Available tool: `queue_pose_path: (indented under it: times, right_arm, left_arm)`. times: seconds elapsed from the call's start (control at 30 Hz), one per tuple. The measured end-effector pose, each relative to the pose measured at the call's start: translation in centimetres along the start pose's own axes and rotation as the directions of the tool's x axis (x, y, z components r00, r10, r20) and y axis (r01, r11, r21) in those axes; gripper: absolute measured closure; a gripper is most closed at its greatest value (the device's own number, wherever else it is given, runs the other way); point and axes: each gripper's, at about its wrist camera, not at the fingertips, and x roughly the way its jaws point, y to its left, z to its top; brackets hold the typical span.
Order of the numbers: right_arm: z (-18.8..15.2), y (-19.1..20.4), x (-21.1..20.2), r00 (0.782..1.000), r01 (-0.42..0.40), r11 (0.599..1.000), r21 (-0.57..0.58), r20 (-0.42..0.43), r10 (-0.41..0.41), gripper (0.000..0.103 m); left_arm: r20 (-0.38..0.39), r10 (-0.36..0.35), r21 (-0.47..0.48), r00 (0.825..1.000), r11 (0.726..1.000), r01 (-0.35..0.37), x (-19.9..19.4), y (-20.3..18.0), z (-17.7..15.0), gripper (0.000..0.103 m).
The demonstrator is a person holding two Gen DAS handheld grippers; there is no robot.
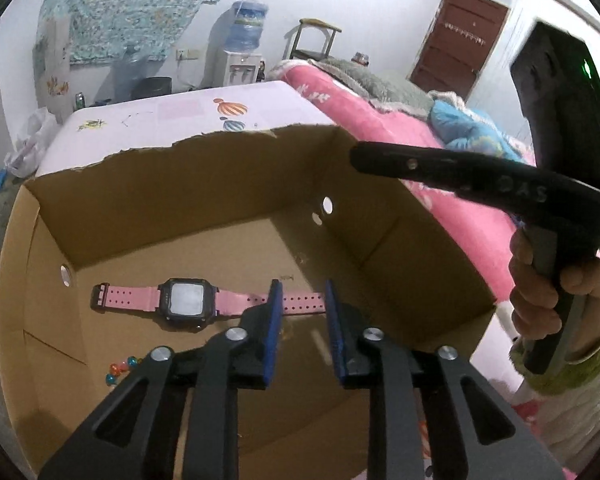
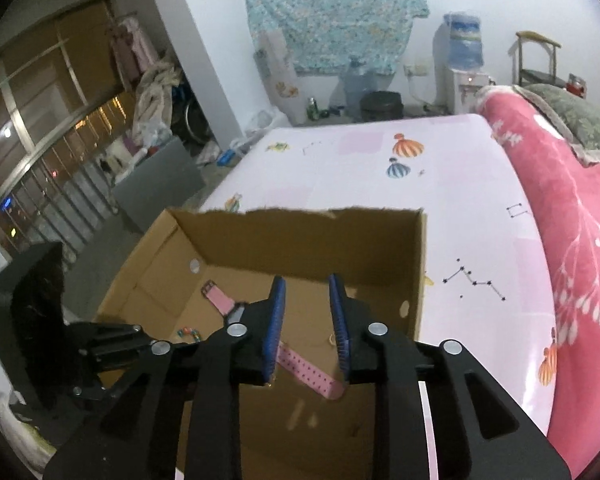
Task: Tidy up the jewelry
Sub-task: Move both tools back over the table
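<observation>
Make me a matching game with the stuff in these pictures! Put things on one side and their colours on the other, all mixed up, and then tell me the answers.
Things:
1. Strap of the square-faced watch lying in the box
2. Open cardboard box with the torn top edge
3. Fluffy blanket beside the table
4. Pads on the left tongs

Colours:
A. Brown
B. Blue
C. Pale pink
D. Deep pink with white leaf shapes

Answers: 1-C, 2-A, 3-D, 4-B
</observation>
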Motion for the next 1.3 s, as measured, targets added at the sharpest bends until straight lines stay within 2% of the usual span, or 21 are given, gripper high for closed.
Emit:
queue_pose_path:
  times: [0.17,0.23,0.47,0.6,0.67,0.77,0.83,0.97,1.07,1.17,1.23,1.3]
  right_arm:
    - [-0.7,-0.5,-3.0,0.998,0.008,1.000,0.028,0.055,-0.009,0.069]
    - [-1.5,-1.0,-4.8,0.996,0.011,0.999,0.045,0.086,-0.015,0.065]
    - [-6.8,-3.1,-11.7,0.983,0.026,0.991,0.132,0.176,-0.050,0.063]
    - [-11.4,-4.2,-12.4,0.989,0.027,0.973,0.231,0.133,-0.059,0.062]
    - [-13.2,-4.3,-11.5,0.994,0.037,0.962,0.270,0.085,-0.062,0.062]
    - [-16.7,-4.2,-8.8,0.999,0.032,0.936,0.351,0.004,-0.036,0.062]
    - [-18.0,-3.8,-7.5,0.998,0.058,0.933,0.356,-0.039,-0.048,0.067]
    - [-18.8,-2.5,-4.8,0.989,0.122,0.948,0.293,-0.118,-0.091,0.080]
    - [-18.6,-1.7,-4.2,0.985,0.144,0.961,0.234,-0.125,-0.117,0.085]
    - [-18.0,-1.1,-3.7,0.984,0.151,0.971,0.183,-0.120,-0.130,0.085]
    - [-18.0,-1.0,-3.7,0.986,0.145,0.974,0.172,-0.112,-0.127,0.085]
    - [-18.4,-1.0,-3.8,0.987,0.136,0.976,0.167,-0.103,-0.120,0.085]
  left_arm:
    - [0.040,0.013,0.002,0.999,1.000,-0.013,-2.2,-0.2,-0.6,0.075]
    - [0.066,0.017,0.012,0.998,1.000,-0.018,-3.5,-0.6,-0.9,0.070]
    - [0.143,0.002,0.128,0.990,0.992,-0.021,-9.0,-2.8,-5.1,0.056]
    - [0.124,-0.063,0.169,0.990,0.985,0.041,-9.9,-4.0,-8.4,0.043]
    - [0.081,-0.048,0.179,0.996,0.983,0.033,-8.6,-4.5,-9.8,0.039]
    - [0.010,0.036,0.175,0.999,0.984,-0.037,-5.6,-4.9,-11.6,0.039]
    - [-0.004,0.050,0.185,0.999,0.982,-0.048,-3.9,-5.3,-12.5,0.039]
    - [0.019,0.097,0.245,0.995,0.965,-0.098,-1.7,-6.5,-13.1,0.039]
    - [0.037,0.111,0.294,0.993,0.949,-0.117,0.0,-7.4,-13.1,0.040]
    - [0.034,0.118,0.350,0.992,0.929,-0.122,1.7,-8.1,-13.0,0.050]
    - [0.025,0.124,0.381,0.992,0.916,-0.124,2.6,-8.4,-13.0,0.062]
    - [0.010,0.135,0.402,0.991,0.906,-0.128,3.5,-8.5,-12.9,0.068]
